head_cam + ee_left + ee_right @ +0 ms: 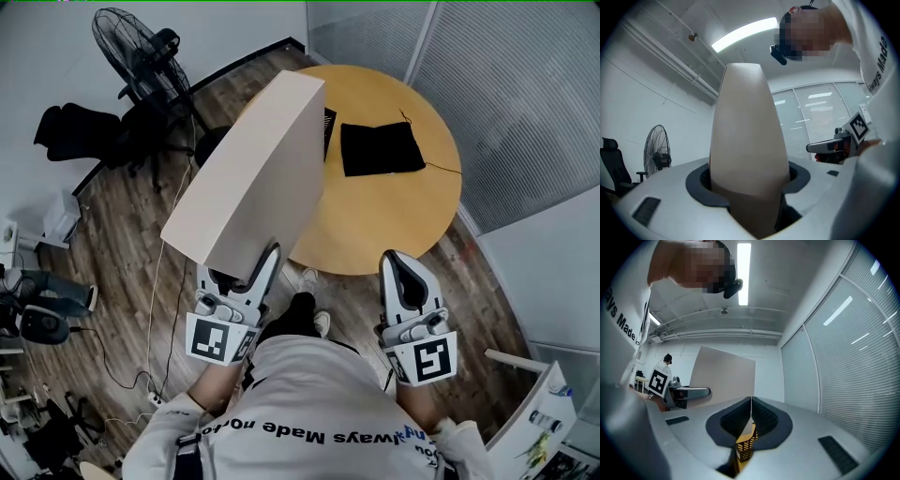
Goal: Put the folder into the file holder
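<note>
the left gripper point(240, 281) clamps the thick beige folder point(253, 169) by its lower end, up over the round table's point(394, 220) near rim. the right gripper point(405, 274) is closed on nothing. find the holder first (not plainly in view), then lower the folder in squarely.

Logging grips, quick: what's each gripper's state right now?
Left gripper: closed on the thick beige folder.
Right gripper: closed, nothing between its fingers.

Folder point(248, 178) in left gripper point(242, 270), over table's point(375, 230) left edge; cloth point(380, 148) on table, right of folder; right gripper point(401, 264) before table; fan point(141, 47) far left.
</note>
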### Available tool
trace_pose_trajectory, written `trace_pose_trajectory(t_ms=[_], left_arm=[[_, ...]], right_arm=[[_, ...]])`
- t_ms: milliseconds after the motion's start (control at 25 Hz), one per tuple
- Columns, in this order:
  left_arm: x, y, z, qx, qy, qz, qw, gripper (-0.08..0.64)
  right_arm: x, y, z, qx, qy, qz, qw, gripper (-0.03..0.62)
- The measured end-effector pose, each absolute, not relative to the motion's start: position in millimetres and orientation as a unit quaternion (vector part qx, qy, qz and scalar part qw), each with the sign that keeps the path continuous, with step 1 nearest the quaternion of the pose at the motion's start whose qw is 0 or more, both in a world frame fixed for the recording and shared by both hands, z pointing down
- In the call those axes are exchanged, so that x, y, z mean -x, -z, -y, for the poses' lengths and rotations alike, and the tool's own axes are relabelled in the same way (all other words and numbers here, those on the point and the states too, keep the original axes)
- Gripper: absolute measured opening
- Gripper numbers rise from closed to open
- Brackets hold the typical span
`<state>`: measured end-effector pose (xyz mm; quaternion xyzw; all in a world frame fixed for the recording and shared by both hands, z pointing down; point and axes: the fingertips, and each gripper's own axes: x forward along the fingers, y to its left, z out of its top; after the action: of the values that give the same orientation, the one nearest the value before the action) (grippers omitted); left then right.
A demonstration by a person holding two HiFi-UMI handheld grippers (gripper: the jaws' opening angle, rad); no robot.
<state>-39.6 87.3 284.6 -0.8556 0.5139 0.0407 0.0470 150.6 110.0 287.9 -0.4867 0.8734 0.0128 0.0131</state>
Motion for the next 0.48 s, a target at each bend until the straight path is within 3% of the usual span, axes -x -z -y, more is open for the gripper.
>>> trace_pose_trajectory(t_ms=[480], left_arm=[[50, -290, -40, 0.851, -0.029, -0.522, 0.05, 0.295]], right_arm=[[-142, -291, -64, 0.483, -0.009, -0.876, 0.012, 0.031]])
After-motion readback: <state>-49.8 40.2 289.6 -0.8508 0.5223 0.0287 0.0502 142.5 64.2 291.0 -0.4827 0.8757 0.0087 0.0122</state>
